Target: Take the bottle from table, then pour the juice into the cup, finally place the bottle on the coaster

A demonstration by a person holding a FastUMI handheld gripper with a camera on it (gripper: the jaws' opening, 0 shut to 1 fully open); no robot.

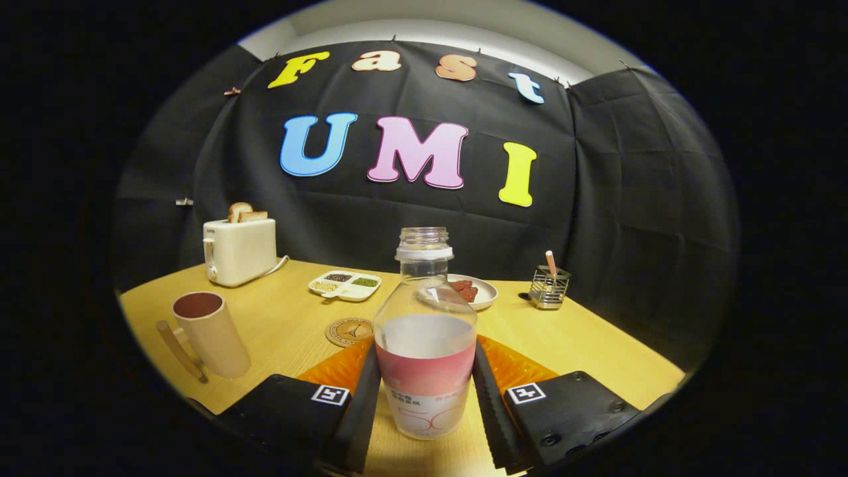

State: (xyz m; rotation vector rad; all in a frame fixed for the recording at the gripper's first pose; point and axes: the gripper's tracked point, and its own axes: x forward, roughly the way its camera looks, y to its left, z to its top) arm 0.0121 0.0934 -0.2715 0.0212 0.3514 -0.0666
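fingers (425,397): closed in on both flanks of bottle (425,344), seemingly gripping low for steadiness | bottle: uncapped, upright on worktop (278,324) | cup (209,331): beyond-left, mouth up for pouring | coaster (349,331): just behind bottle, free

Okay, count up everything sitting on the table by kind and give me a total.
Bottle, between the gripper fingers, which touch its sides: 1
Cup: 1
Coaster: 1
Toaster: 1
Divided tray: 1
Plate: 1
Wire holder: 1
Total: 7
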